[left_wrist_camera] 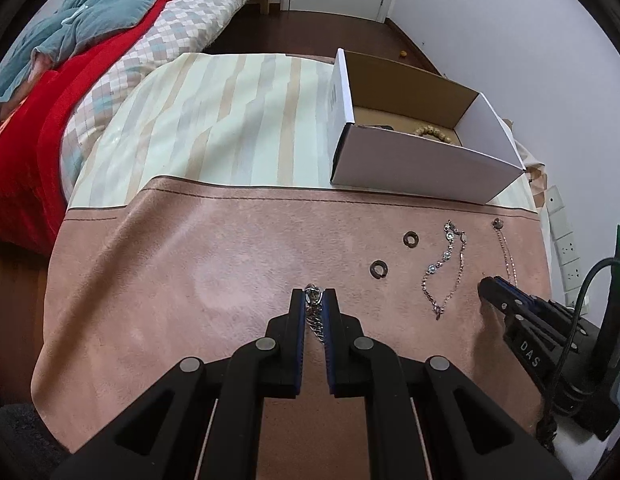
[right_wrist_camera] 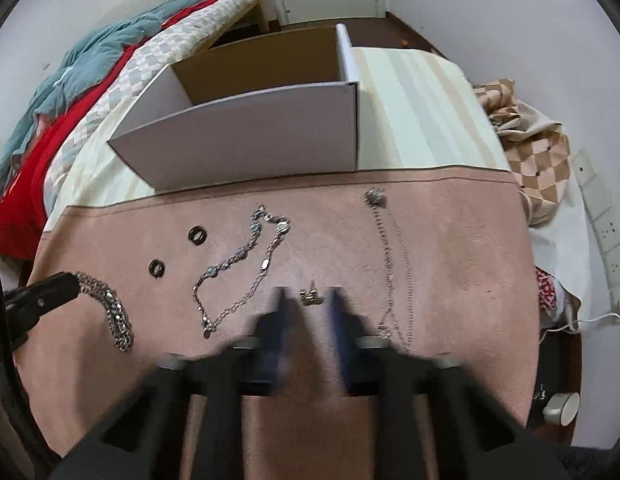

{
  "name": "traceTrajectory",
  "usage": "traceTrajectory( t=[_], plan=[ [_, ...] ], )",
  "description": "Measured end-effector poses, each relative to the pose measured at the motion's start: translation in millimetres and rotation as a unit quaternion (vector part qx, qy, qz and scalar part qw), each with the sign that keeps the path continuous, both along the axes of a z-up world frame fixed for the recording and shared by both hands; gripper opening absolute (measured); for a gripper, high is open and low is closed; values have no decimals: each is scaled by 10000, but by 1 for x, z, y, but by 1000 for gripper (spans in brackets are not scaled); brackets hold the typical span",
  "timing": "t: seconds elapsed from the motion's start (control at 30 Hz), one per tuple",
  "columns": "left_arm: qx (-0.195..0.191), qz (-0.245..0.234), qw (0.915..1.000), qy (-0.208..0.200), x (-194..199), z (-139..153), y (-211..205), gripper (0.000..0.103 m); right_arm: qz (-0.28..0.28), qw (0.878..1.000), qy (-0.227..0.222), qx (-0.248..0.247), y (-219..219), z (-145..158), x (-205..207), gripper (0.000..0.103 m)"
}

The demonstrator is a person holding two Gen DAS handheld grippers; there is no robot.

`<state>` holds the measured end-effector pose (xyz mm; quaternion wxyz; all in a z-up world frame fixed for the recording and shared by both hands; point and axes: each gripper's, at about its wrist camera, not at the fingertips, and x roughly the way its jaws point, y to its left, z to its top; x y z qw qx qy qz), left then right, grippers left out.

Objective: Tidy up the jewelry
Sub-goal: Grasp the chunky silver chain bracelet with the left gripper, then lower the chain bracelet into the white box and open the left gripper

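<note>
On the pink suede mat (left_wrist_camera: 189, 264) my left gripper (left_wrist_camera: 314, 296) is shut on a thick silver chain bracelet (left_wrist_camera: 316, 318); it also shows in the right wrist view (right_wrist_camera: 113, 312). My right gripper (right_wrist_camera: 307, 300) is open, blurred, its fingers on either side of a small earring (right_wrist_camera: 310, 298). A thin bracelet with blue stones (right_wrist_camera: 241, 268) lies to its left, a fine necklace with a pendant (right_wrist_camera: 394, 264) to its right. Two dark rings (right_wrist_camera: 197, 235) (right_wrist_camera: 156, 267) lie further left. A white cardboard box (left_wrist_camera: 422, 160) stands behind the mat and holds a bead bracelet (left_wrist_camera: 434, 134).
The mat lies on a striped tablecloth (left_wrist_camera: 229, 112). A bed with red and teal bedding (left_wrist_camera: 69, 60) is at the left. A checked cloth (right_wrist_camera: 542, 160) and a power strip (right_wrist_camera: 606, 216) lie at the right.
</note>
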<state>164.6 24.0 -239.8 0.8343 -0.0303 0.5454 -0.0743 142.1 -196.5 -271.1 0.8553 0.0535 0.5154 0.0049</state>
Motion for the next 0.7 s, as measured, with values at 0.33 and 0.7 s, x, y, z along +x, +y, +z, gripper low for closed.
traceTrajectory(
  t=[0.33, 0.7],
  plan=[
    [-381, -143, 9990, -179, 5, 36, -7, 5, 64, 9978, -468, 465, -4, 49, -10, 8],
    [-802, -735, 9899, -905, 70, 139, -49, 5, 251, 9918, -871, 899, -21, 134, 61, 8]
  ],
)
